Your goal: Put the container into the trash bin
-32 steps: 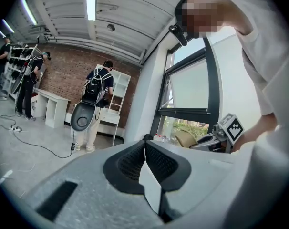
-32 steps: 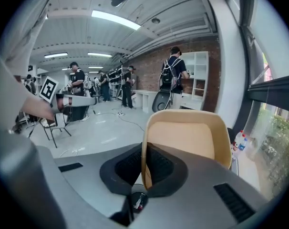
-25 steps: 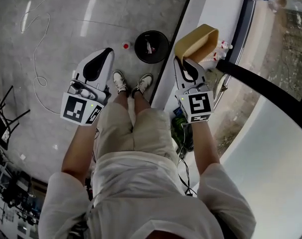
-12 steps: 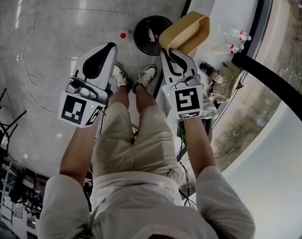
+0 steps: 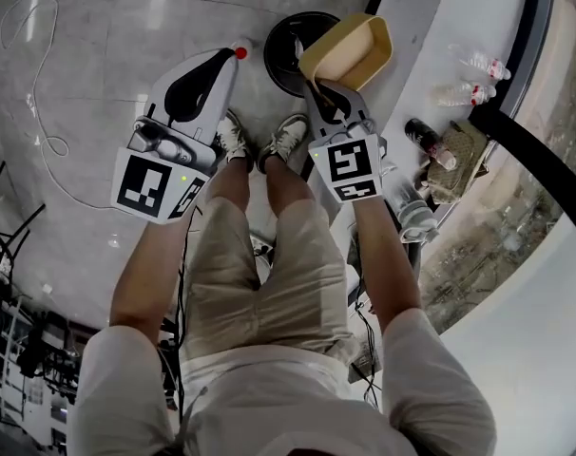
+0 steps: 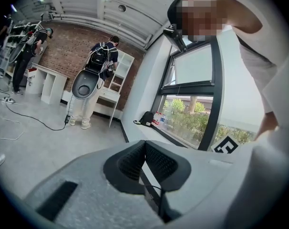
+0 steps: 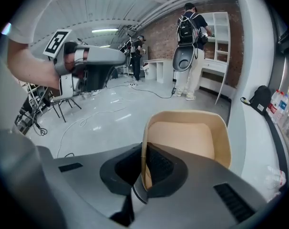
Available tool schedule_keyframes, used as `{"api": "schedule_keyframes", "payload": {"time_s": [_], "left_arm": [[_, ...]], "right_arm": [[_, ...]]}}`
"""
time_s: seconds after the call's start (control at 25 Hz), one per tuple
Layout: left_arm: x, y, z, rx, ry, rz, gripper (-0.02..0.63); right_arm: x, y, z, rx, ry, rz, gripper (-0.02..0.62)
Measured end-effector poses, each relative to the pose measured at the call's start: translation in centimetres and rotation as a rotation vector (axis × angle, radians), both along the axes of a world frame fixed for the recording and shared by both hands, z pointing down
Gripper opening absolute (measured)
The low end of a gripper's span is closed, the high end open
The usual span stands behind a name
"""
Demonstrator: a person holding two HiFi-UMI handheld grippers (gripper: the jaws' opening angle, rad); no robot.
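Here the right claw (image 7: 140, 170) pinches the near wall of the container (image 7: 182, 141).

A round black trash bin (image 5: 280, 60) stands on the grey floor (image 5: 98, 65), a small red round object (image 5: 240, 53) just left of it. Right of the bin, clear plastic bottles (image 5: 478, 65) lie on a white ledge (image 5: 431, 17).

Container (image 5: 350, 50): tan rounded-rectangular tub, empty, tilted, one rim wall clamped in right hand-held gripper (image 7: 140, 173), held in air, overlapping bin's right side in head view. Bin (image 5: 274, 60): black, round, open, on floor.
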State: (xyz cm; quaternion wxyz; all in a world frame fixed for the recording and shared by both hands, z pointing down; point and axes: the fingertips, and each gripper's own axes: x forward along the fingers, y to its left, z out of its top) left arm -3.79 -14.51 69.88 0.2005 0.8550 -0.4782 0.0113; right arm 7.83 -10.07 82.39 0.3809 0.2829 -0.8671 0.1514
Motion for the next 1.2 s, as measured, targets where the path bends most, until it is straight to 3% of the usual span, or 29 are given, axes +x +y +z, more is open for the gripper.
{"api": "schedule_keyframes", "payload": {"time_s": [0.72,1.2], "left_arm": [[0.6,1.4,11.2,-0.052,-0.029,0.006,0.017],[0.3,1.7,15.5,-0.081,-0.028,-0.003,0.017]], "right_arm": [[0.7,1.2,13.9,-0.155,0.010,0.025,0.003],[0.1,2.0,21.0,-0.259,0.081,-0.138,0.005]]}}
